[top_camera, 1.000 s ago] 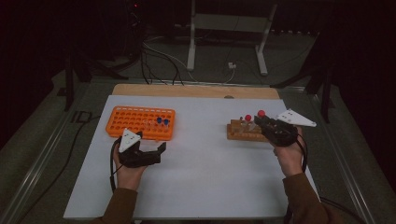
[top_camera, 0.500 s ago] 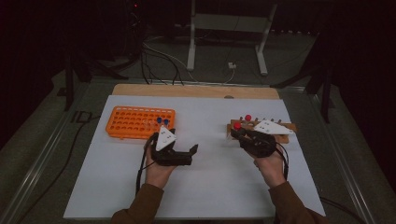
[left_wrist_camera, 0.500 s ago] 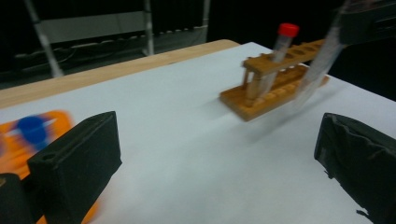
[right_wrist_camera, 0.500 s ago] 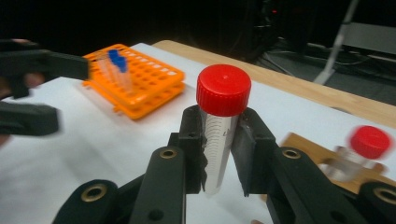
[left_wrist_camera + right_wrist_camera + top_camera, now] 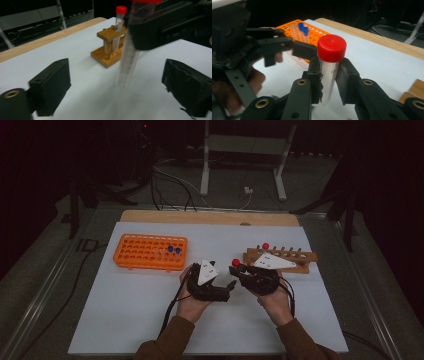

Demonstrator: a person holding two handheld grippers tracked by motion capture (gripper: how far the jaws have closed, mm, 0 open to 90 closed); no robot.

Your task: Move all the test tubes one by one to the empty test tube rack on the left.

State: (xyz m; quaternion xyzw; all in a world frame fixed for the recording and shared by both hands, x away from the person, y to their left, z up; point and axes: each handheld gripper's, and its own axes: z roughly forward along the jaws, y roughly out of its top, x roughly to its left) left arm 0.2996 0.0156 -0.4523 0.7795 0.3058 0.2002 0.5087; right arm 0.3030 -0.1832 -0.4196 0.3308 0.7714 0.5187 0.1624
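Observation:
My right gripper (image 5: pixel 329 75) is shut on a clear tube with a red cap (image 5: pixel 331 50), held upright just under the cap. In the high view the right gripper (image 5: pixel 241 270) and the tube (image 5: pixel 235 263) are at mid-table, left of the wooden rack (image 5: pixel 292 257). The left gripper (image 5: pixel 226 281) faces it from the left. In the left gripper view the tube (image 5: pixel 127 62) hangs between the wide-apart jaws of the left gripper (image 5: pixel 117 86), which have just been closing and do not touch it. A second red-capped tube (image 5: pixel 120 17) stands in the wooden rack (image 5: pixel 107 53).
An orange rack (image 5: pixel 150 252) with two blue-capped tubes (image 5: pixel 173 249) sits at the left of the white table top (image 5: pixel 125 320). A wooden board edge (image 5: pixel 210 217) runs along the far side. Cables and a stand base lie on the floor beyond.
Both hands have come together toward the table's middle: the left gripper moved right, the right gripper moved left from the wooden rack with the red-capped tube, which is now between the left jaws.

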